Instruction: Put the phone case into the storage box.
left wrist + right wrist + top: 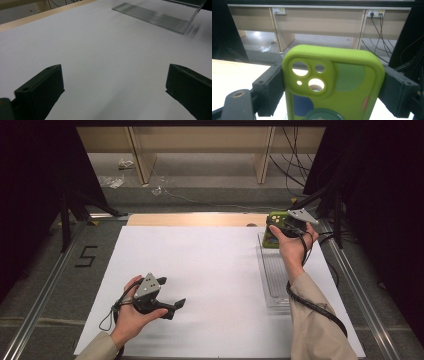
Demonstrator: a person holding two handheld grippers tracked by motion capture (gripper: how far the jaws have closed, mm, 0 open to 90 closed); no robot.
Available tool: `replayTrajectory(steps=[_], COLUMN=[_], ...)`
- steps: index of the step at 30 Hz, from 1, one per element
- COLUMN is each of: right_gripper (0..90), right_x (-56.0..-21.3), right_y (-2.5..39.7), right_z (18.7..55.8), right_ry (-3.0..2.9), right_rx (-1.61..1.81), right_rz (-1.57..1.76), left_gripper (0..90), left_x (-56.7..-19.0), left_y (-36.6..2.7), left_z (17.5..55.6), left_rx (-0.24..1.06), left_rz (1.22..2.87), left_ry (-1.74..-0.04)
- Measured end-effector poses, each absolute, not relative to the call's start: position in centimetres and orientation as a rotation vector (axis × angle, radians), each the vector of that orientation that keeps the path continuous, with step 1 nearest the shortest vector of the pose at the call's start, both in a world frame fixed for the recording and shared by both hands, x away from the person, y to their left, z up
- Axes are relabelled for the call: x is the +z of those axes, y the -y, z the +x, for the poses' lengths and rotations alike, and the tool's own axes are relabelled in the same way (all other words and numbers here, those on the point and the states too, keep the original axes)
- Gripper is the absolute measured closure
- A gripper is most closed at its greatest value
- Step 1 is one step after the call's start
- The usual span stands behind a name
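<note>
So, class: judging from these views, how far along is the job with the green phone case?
Done: the right gripper has the green phone case clamped between its jaws. In hand: it holds the case above the far end of the clear tray. Left: setting it down. The left gripper rests open over the white sheet.

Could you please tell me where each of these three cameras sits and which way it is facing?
High view: above the person's side, looking forward and down on the white table; both forearms, left hand-held gripper, right hand-held gripper.
Left gripper view: looks low across the table between open jaws toward the clear tray.
Right gripper view: looks past the jaw-clamped green phone case toward desks.
Shared: tray, case.
</note>
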State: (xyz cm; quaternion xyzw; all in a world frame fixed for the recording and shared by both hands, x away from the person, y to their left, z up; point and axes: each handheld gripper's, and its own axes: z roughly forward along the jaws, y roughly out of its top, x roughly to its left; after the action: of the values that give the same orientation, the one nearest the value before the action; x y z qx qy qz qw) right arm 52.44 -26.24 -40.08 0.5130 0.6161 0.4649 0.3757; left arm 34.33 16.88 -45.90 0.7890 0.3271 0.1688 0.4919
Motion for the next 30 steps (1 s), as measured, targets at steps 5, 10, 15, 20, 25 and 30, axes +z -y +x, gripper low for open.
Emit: replayTrajectory(steps=[5, 10, 15, 20, 25, 30], right_gripper=[17.1, 17.1, 17.1, 17.1, 17.1, 17.1], right_x=[-40.34, -40.43, -40.48, -40.42, -40.43, -40.38], right_y=[26.14, 26.07, 26.05, 26.01, 25.91, 25.86], right_z=[52.63, 52.72, 52.82, 52.84, 52.94, 53.01], right_ry=[-1.579, -1.583, -1.586, -1.588, -1.590, -1.593], right_rx=[1.189, 1.186, 1.185, 1.181, 1.182, 1.179], right_rz=[1.317, 1.314, 1.309, 1.307, 1.305, 1.304], left_gripper=[0.8, 0.8, 0.8, 0.8, 0.8, 0.8], left_x=[-45.90, -45.91, -45.91, -45.91, -45.89, -45.90], left_y=[-16.87, -16.88, -16.88, -16.88, -16.88, -16.89], left_z=[34.33, 34.34, 34.34, 34.34, 34.33, 34.34], left_rx=[0.409, 0.409, 0.409, 0.409, 0.410, 0.409], left_rz=[1.914, 1.913, 1.913, 1.913, 1.912, 1.912], left_ry=[-0.794, -0.795, -0.795, -0.795, -0.795, -0.795])
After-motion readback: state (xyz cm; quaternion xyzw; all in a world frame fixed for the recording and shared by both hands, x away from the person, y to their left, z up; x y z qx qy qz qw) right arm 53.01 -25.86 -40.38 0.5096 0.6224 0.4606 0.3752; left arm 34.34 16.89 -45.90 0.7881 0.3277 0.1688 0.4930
